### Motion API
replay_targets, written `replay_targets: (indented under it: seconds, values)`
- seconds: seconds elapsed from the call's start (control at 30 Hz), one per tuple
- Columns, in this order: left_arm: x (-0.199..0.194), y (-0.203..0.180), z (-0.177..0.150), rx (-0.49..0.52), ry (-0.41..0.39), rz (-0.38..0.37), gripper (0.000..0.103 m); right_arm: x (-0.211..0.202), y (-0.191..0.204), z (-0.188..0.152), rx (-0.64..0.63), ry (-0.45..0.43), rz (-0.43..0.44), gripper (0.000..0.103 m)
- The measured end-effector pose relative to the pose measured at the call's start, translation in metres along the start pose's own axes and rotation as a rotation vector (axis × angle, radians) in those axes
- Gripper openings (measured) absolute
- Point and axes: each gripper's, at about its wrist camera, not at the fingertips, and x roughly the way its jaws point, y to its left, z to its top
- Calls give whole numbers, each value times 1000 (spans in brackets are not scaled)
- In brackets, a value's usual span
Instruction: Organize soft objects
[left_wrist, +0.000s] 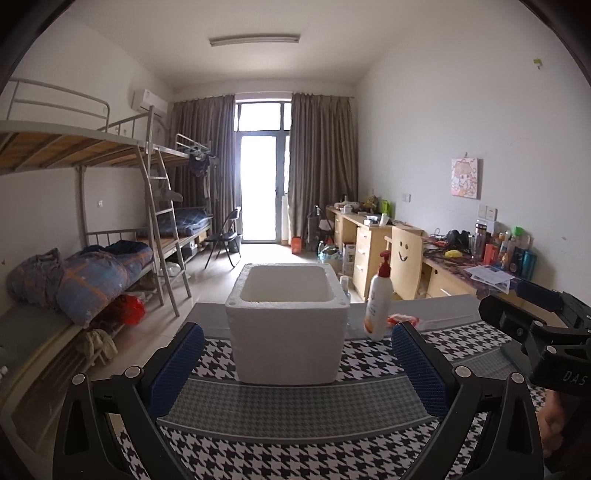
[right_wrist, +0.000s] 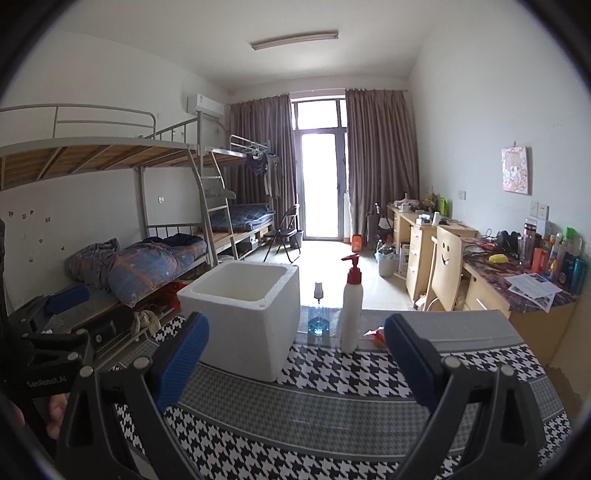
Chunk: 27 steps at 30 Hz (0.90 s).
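Two tools held wide, nothing between the blue pads of either; left to right across the bench (right_wrist: 332, 402), draped in a houndstooth cloth: left tool (left_wrist: 297, 363) hovering above the near cloth, aimed square at the white foam box (left_wrist: 288, 325), touching nothing; box upright, mouth open, walls pale, floor of it mostly hidden by the near rim, so contents not to be told; just right of it a small clear bottle (right_wrist: 318, 314) with blue liquid, then a white pump bottle (right_wrist: 351, 306) with a red head, standing upright near the far edge; beside its foot, partly hidden behind a tool pad, a red-and-white crinkled packet (right_wrist: 376, 335), seemingly the only soft-looking thing on the cloth; right tool (right_wrist: 295, 358) likewise spread to about its full gape, empty, poised over the near cloth and clear of every object.

Step in hand: unsettled; fits equally a stage with soft things yet to go into the box and a stage with most already inside and out of sight. If the packet counts as soft, probably a matter for the right tool, being nearer: reaching past the pump bottle without tipping it, closing gently on thin crinkly film lying flat, then over the box rim.
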Motion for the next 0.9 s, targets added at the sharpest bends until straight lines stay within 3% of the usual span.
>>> replay_targets:
  seconds: [0.37,0.53,0.9]
  values:
    - [-34,-4,-11,-8,-62,-3,102,-34,11,-18,-23,-43,14,102]
    - [-50,-6,-17,0,-110,33,102,-44,16,-25,-45,-68,-4,102]
    - [-60,-9,-35,7,-118,-11,102,-62,11,-42,-3,-87,-11,102]
